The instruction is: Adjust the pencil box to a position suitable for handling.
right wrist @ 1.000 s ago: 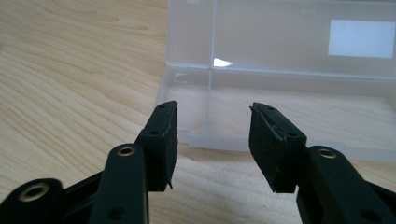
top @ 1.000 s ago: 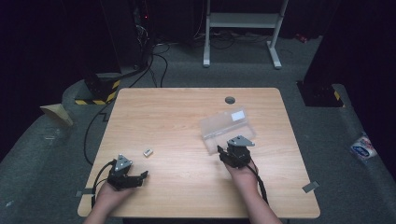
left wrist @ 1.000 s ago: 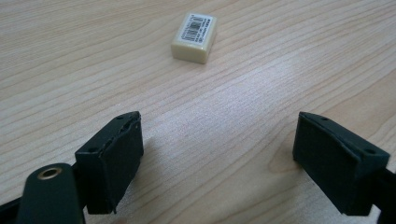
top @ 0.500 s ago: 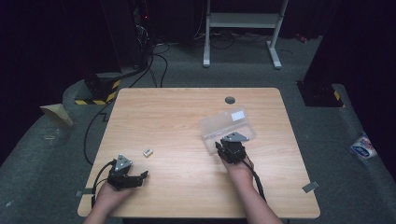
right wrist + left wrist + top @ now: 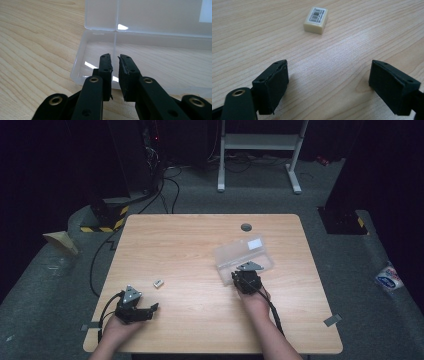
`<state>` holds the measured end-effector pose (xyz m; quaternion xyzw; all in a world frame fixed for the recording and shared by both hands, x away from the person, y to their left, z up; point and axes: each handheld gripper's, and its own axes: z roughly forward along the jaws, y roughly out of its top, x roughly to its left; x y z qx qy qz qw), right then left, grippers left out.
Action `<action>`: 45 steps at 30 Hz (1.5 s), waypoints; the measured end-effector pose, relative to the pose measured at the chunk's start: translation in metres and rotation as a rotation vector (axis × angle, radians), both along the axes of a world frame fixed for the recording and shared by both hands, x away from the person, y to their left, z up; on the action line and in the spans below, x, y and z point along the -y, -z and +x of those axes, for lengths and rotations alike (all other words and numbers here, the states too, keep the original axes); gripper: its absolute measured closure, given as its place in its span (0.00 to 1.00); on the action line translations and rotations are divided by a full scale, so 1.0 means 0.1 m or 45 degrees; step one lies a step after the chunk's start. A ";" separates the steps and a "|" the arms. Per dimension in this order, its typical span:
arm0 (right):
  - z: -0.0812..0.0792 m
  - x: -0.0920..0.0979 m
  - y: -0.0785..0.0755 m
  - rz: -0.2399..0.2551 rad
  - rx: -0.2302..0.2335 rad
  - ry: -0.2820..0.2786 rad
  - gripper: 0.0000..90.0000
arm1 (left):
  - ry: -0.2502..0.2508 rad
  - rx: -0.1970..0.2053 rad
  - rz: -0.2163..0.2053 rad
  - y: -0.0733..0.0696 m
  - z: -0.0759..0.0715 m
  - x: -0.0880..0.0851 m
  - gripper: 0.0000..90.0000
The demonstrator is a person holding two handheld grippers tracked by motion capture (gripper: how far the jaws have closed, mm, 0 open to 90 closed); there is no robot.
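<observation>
Left gripper, jaws wide, empty above the table; barcode-labelled eraser lies ahead, print unreadable. Right gripper, jaws nearly closed, empty, at the open clear box rim.

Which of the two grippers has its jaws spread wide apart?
The left gripper, near the table's front left corner. Its jaws stand far apart, facing the small eraser. The right gripper, at the clear plastic box, has its jaws almost closed.

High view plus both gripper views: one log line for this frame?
left gripper: open, short of eraser | right gripper: near-closed at front wall of open clear box | box: looks empty
</observation>
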<state>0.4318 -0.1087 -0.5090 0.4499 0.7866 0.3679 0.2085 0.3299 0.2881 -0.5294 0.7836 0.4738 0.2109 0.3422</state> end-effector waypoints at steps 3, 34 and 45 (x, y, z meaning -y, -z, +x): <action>0.01 0.00 0.03 0.000 -0.010 0.007 0.90 | 0.000 0.000 0.000 0.00 0.00 0.00 0.18; -0.25 -0.13 0.04 0.014 0.002 -0.062 0.97 | 0.000 0.000 0.001 0.00 0.00 0.00 0.18; -0.53 -0.26 0.03 0.032 0.030 -0.145 0.97 | -0.001 0.001 -0.002 0.00 0.00 0.00 0.18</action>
